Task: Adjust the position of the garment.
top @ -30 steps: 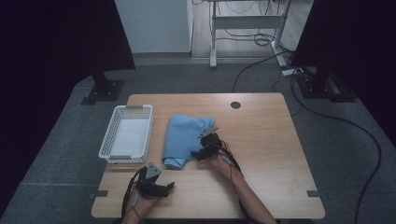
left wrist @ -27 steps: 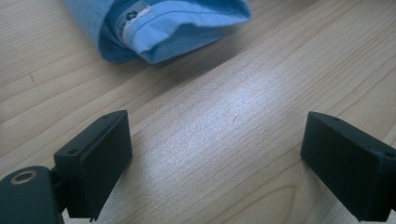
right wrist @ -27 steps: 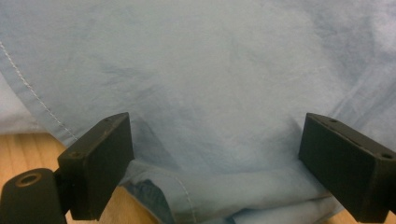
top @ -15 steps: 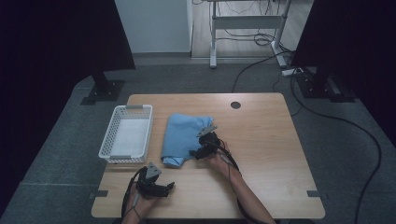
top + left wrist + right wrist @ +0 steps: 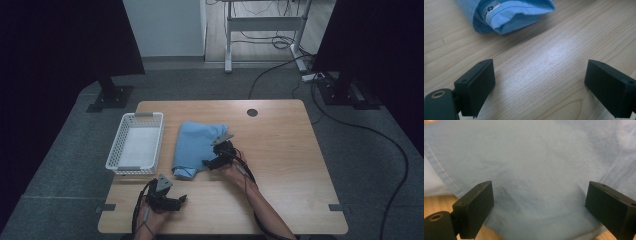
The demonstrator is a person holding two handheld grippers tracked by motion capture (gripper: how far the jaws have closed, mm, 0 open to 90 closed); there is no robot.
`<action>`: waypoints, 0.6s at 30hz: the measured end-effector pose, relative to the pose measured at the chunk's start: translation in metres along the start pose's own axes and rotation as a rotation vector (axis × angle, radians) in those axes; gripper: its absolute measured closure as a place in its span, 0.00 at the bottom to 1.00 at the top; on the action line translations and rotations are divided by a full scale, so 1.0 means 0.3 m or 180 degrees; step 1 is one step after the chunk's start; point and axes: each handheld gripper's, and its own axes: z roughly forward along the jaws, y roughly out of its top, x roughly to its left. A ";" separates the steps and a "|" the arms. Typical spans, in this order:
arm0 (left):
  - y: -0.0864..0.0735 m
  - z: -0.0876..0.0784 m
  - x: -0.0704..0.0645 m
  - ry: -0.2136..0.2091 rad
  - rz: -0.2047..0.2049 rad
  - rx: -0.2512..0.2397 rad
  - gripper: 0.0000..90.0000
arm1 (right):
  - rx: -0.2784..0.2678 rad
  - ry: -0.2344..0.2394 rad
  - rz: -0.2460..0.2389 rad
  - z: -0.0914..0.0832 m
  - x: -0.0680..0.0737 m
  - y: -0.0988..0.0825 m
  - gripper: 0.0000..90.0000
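Observation:
A folded light-blue garment (image 5: 196, 146) lies on the wooden table (image 5: 285, 150), just right of the basket. My right gripper (image 5: 209, 163) rests at the garment's right front edge, jaws wide apart, open. In the right gripper view the blue cloth (image 5: 534, 170) spreads between and beyond the jaws, with a stitched hem at the left. My left gripper (image 5: 181, 200) stands open over bare wood near the table's front edge, below the garment. In the left gripper view the garment's folded corner (image 5: 506, 15), with a white label, lies ahead of the jaws.
A white mesh basket (image 5: 136, 142) stands at the table's left side, beside the garment. A round cable hole (image 5: 252, 112) sits near the far edge. Cables trail over the floor behind the table, by a desk frame (image 5: 265, 30).
My right gripper has crept slightly leftward along the garment's right edge. The left gripper has stayed in place.

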 end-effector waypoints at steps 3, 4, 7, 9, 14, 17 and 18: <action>0.001 0.001 0.001 0.0041 -0.0044 -0.0017 0.12 | -0.0005 -0.0006 -0.0034 -0.029 0.002 0.010 0.09; 0.002 0.001 0.001 0.0050 -0.0053 -0.0020 0.13 | -0.0015 0.0001 -0.0035 -0.040 0.002 0.012 0.09; 0.002 0.001 0.001 0.0052 -0.0052 -0.0019 0.13 | -0.0048 0.0024 -0.0037 -0.075 0.001 0.016 0.09; 0.002 0.001 0.001 0.0054 -0.0053 -0.0020 0.13 | -0.0048 0.0028 -0.0050 -0.097 0.003 0.014 0.09; 0.001 0.001 0.001 0.0070 -0.0066 -0.0008 0.13 | -0.0038 0.0045 -0.0076 -0.148 0.008 0.000 0.09; 0.001 0.001 0.000 0.0071 -0.0067 -0.0002 0.11 | -0.0034 0.0044 -0.0099 -0.177 0.010 -0.012 0.09; 0.001 0.001 0.001 0.0076 -0.0072 -0.0002 0.11 | -0.0038 0.0042 -0.0101 -0.187 0.011 -0.016 0.09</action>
